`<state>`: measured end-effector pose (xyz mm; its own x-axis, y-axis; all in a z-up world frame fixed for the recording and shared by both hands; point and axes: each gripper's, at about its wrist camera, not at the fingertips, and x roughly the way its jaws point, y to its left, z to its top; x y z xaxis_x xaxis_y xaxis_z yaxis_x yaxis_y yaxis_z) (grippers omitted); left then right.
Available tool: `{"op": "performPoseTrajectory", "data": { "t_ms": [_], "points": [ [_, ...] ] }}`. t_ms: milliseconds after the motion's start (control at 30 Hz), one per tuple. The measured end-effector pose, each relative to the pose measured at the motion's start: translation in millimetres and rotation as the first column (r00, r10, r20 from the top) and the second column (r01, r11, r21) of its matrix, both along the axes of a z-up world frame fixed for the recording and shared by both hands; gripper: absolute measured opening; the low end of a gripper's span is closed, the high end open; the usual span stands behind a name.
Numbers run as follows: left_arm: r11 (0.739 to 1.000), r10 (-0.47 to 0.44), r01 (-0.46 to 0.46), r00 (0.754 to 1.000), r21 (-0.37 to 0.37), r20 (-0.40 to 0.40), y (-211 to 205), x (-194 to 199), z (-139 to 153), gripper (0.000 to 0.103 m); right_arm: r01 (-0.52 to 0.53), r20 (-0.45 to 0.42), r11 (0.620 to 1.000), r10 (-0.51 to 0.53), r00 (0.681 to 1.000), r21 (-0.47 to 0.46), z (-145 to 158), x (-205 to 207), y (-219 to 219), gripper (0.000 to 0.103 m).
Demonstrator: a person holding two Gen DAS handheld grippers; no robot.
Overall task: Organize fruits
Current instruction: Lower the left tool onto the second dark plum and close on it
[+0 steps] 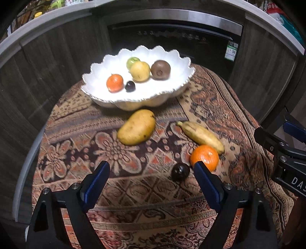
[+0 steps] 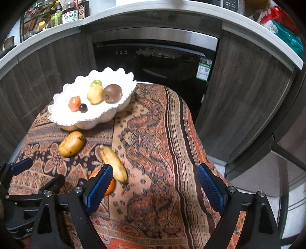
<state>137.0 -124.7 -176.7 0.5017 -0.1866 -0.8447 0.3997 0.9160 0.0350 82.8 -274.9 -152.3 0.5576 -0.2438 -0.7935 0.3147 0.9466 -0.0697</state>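
A white scalloped bowl (image 1: 95,90) at the back of the patterned cloth holds a small orange (image 1: 114,82), a dark plum (image 1: 130,86), a yellow fruit (image 1: 140,71), a green fruit (image 1: 132,61) and a brown kiwi (image 1: 160,69). On the cloth lie a mango (image 1: 136,127), a banana (image 1: 200,135), an orange (image 1: 205,156) and a second dark plum (image 1: 180,171). My left gripper (image 1: 152,165) is open above the cloth, its right finger just beside the plum and orange. My right gripper (image 2: 154,168) is open over bare cloth; its left finger partly hides the orange (image 2: 110,188) below the banana (image 2: 113,163).
The cloth-covered table (image 2: 162,134) drops off at its right and far edges. Behind it stand dark wood cabinets and a black built-in appliance (image 2: 153,63). A counter above carries bottles (image 2: 70,13) and bags. The left gripper's body shows at the left edge of the right wrist view.
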Motion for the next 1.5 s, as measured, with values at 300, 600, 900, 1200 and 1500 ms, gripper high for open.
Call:
{"op": "performPoseTrajectory", "data": {
  "t_ms": [300,600,900,1200,1500],
  "points": [
    [1.000,-0.028,0.028,0.998,-0.006,-0.053,-9,-4,-27,0.082,0.018,-0.022,1.000,-0.018,1.000,0.018,-18,-7,-4,0.090],
    [0.999,-0.050,0.049,0.993,-0.016,-0.104,-15,0,-49,0.069,0.007,-0.048,0.999,-0.005,0.999,0.039,-32,-4,-3,0.090],
    [0.997,-0.081,0.080,0.992,-0.013,-0.100,-28,5,-57,0.049,0.021,-0.064,0.998,-0.017,0.998,0.057,-40,-2,-9,0.090],
    [0.995,-0.102,0.099,0.990,-0.026,-0.102,-31,3,-55,0.028,0.027,-0.059,0.997,-0.022,0.998,0.074,-39,-3,-12,0.090],
    [0.997,-0.078,0.075,0.992,-0.030,-0.098,-15,0,-45,0.028,0.005,-0.050,0.998,-0.002,0.999,0.060,-32,-3,-1,0.090]
  ]
}}
